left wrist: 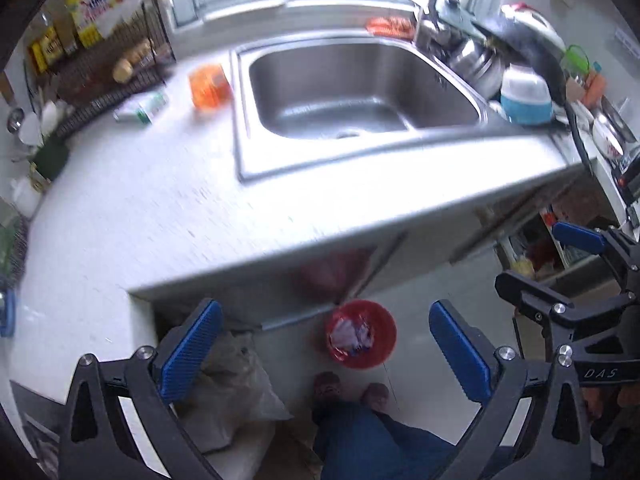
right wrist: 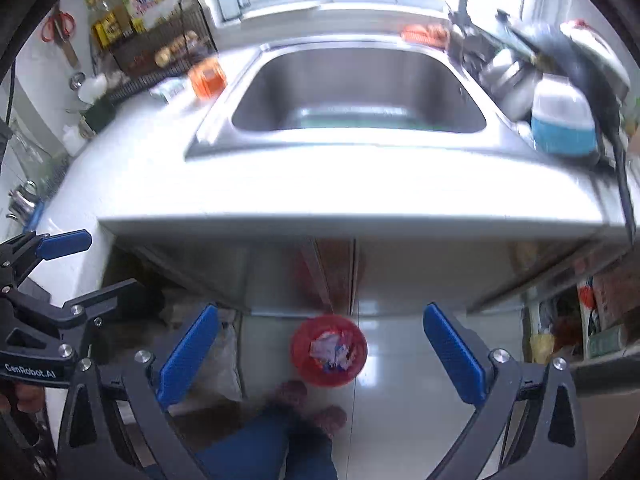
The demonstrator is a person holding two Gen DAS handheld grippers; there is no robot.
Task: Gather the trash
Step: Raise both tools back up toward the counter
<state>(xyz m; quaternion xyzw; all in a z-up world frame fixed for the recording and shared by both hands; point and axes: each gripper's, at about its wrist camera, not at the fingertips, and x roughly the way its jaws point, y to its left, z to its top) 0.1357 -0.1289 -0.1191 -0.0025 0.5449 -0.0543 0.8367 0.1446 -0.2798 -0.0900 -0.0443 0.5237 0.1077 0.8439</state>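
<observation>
A red trash bin [left wrist: 361, 334] with crumpled wrappers inside stands on the floor below the counter; it also shows in the right wrist view [right wrist: 329, 351]. My left gripper [left wrist: 326, 354] is open and empty, held above the floor in front of the counter edge. My right gripper [right wrist: 322, 354] is open and empty, also above the bin. On the white counter [left wrist: 160, 216] left of the sink lie an orange packet [left wrist: 210, 86] and a white-green wrapper [left wrist: 142, 108]; both show in the right wrist view, the packet [right wrist: 206, 77] and the wrapper [right wrist: 168, 90].
A steel sink [left wrist: 356, 92] sits in the counter. A black wire rack [left wrist: 116, 68] with boxes stands at the back left. Pots and a blue-white container [left wrist: 526, 98] crowd the right side. A grey bag [left wrist: 236, 392] lies on the floor. My feet [left wrist: 348, 392] are near the bin.
</observation>
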